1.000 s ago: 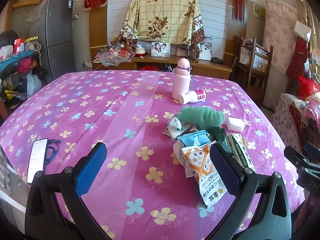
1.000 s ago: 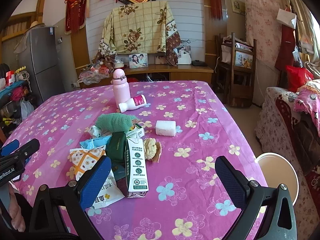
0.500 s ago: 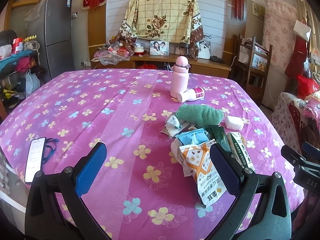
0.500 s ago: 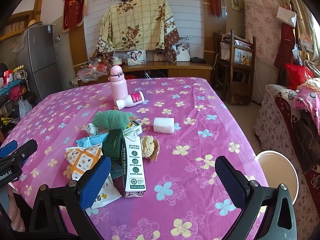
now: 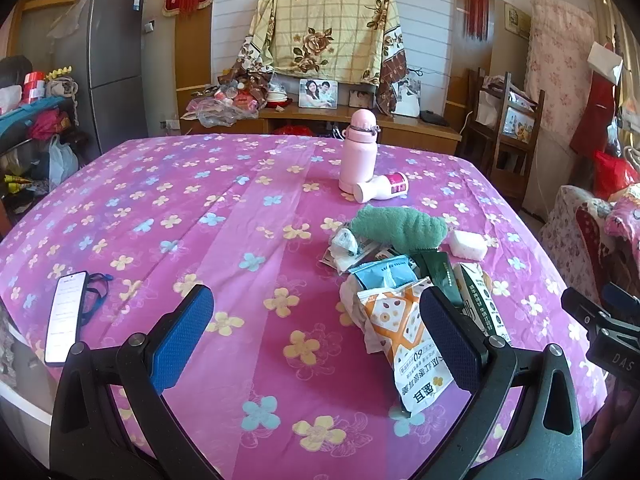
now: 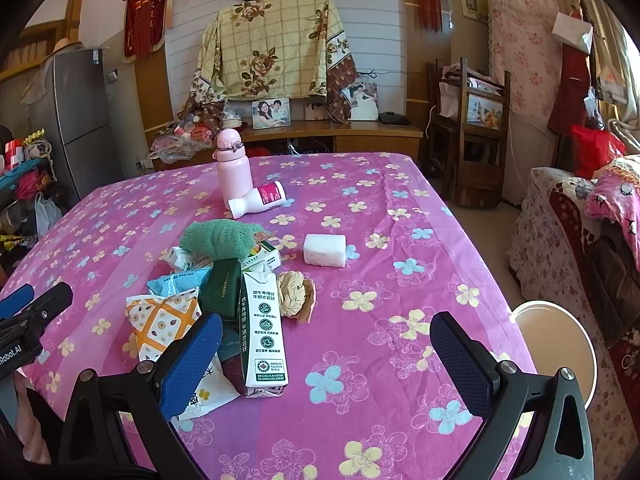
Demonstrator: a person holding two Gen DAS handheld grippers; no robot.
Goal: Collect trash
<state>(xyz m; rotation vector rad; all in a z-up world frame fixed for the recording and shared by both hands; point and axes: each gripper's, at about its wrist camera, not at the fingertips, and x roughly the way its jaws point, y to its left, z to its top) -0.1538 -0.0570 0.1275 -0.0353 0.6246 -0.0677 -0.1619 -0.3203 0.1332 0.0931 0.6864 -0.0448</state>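
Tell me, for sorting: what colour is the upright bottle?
Pale pink bottle, clearest in the right wrist view.

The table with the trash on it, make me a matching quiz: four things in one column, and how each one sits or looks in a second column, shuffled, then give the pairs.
Things:
1. pink flask
2. white bottle with pink label
3. milk carton
4. phone

States:
A. lying flat, screen lit, near the table's left edge
B. standing upright
C. tipped on its side beside the flask
D. lying flat with its top torn open, green print facing up

Pairs: 1-B, 2-C, 3-D, 4-A
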